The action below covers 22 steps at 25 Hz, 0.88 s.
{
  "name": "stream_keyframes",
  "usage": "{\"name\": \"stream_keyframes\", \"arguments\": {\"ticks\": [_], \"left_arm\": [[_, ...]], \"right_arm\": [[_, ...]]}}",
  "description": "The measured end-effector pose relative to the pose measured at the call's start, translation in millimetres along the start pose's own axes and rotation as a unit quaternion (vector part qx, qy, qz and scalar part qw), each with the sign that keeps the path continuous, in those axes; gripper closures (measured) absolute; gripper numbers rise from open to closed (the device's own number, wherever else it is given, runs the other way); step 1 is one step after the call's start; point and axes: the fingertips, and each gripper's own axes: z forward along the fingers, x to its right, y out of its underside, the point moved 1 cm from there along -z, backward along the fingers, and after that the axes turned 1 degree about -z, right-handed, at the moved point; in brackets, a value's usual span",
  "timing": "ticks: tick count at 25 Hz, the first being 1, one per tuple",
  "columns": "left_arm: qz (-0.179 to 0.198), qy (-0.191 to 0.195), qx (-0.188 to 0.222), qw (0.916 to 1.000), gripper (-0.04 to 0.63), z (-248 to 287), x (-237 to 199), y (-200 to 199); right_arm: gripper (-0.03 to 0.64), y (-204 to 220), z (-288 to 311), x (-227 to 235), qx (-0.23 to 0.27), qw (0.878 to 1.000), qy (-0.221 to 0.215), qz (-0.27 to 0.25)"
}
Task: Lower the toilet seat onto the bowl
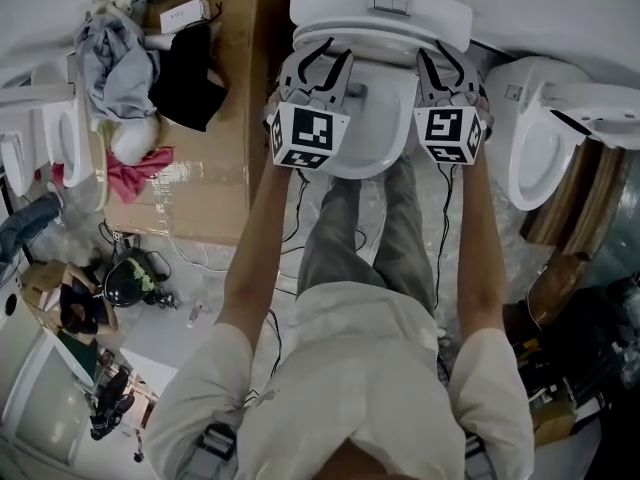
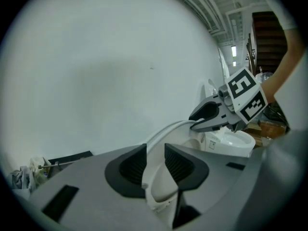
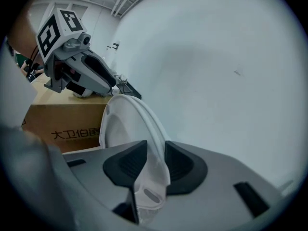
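The white toilet seat [image 1: 375, 138] stands tilted up from its bowl below the cistern [image 1: 380, 8]. My left gripper [image 1: 322, 63] is at the seat's left rim and my right gripper [image 1: 445, 63] at its right rim. In the left gripper view the seat's edge [image 2: 162, 133] runs between the pads of the left gripper [image 2: 155, 165], whose jaws stand open around it. In the right gripper view the seat [image 3: 126, 124] fills the gap of the right gripper [image 3: 155, 160], and both pads press on it. Each gripper view also shows the other gripper across the seat.
A big cardboard box [image 1: 215, 168] lies left of the toilet with clothes [image 1: 120, 63] and a black bag [image 1: 190, 78] on it. Another toilet [image 1: 540, 148] stands close on the right. The person's legs [image 1: 370, 238] straddle the bowl's front. A plain white wall [image 2: 106, 71] is behind.
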Motion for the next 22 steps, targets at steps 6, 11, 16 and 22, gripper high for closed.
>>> {"name": "stream_keyframes", "arguments": {"ticks": [6,11,16,22], "left_arm": [[0.008,-0.002,-0.007,0.9999,0.465,-5.1,3.4,9.6],[0.011,-0.005,-0.015,0.9998,0.465,-13.0,11.0,20.3],[0.016,-0.004,-0.025,0.9995,0.465,-21.9,24.9,27.0],[0.018,-0.013,-0.031,0.9993,0.465,-35.1,34.5,39.6]], "right_arm": [[0.492,1.7,-12.8,-8.2,0.005,1.0,0.014,0.011],[0.496,5.3,-28.6,-23.5,0.007,1.0,0.013,0.013],[0.5,10.9,-44.4,-33.0,0.008,1.0,0.009,0.013],[0.506,16.3,-58.3,-48.3,0.011,1.0,0.002,0.011]]}}
